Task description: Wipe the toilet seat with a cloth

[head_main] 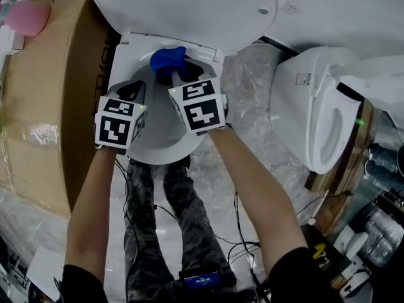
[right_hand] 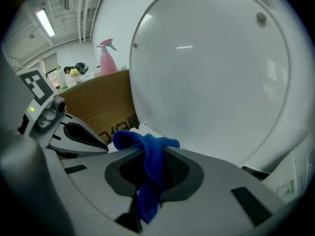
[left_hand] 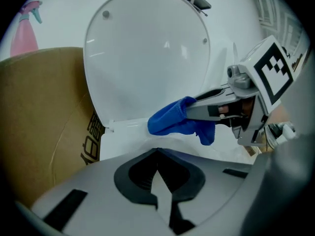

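- Jaws of right gripper [right_hand: 147, 191]: clenched on blue cloth [right_hand: 152, 156], which bunches ahead of the tips and hangs down between them.
- Jaws of left gripper [left_hand: 160, 186]: closed together, nothing between them; set just beside the right gripper.
- Cloth position: over the rear of the toilet seat [head_main: 161, 153], just before the raised lid [head_main: 189, 11].
- Cardboard box [head_main: 44, 106]: left of the toilet; pink spray bottle [right_hand: 107, 58] at its far end.

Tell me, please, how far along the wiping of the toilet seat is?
Done: the lid is up and the blue cloth is clamped in the right gripper. In hand: the cloth is at the back of the seat, near the hinge; contact is unclear. The left gripper is shut and empty. Left: apparently the whole wipe round the seat.
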{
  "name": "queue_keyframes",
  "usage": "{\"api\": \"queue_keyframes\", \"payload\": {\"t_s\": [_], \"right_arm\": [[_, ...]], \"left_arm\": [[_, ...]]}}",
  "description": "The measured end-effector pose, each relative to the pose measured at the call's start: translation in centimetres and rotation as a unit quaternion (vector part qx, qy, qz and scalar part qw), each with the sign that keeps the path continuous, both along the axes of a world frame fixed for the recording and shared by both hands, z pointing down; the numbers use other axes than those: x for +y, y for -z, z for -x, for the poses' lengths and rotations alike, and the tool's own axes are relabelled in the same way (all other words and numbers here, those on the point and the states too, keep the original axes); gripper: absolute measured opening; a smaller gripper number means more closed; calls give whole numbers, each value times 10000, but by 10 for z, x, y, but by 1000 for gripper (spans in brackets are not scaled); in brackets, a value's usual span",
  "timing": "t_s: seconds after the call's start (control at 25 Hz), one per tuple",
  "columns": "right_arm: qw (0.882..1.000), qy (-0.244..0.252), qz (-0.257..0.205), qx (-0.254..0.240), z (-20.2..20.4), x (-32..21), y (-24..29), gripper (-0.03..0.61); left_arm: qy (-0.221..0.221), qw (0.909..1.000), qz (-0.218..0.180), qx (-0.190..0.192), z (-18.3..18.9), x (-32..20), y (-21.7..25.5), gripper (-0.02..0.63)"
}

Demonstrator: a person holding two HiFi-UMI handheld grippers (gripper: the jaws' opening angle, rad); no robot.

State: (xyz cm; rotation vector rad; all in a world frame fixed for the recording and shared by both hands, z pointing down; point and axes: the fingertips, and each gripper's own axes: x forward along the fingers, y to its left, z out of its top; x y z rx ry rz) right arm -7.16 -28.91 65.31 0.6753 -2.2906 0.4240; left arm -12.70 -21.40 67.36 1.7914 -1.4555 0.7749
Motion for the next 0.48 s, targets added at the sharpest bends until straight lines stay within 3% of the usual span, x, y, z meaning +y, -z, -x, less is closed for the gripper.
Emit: {"api": "queue_keyframes", "payload": {"t_s": [0.24,0.48], "right_arm": [[9987,-390,-105,312,18,-34,-28,66],[9980,-266,18,566,45,-45,-58,66]], "left_arm": [[337,9993,-110,106,28,-8,2,12],[567,9976,-209,323,45,-11,-6,12]]}}
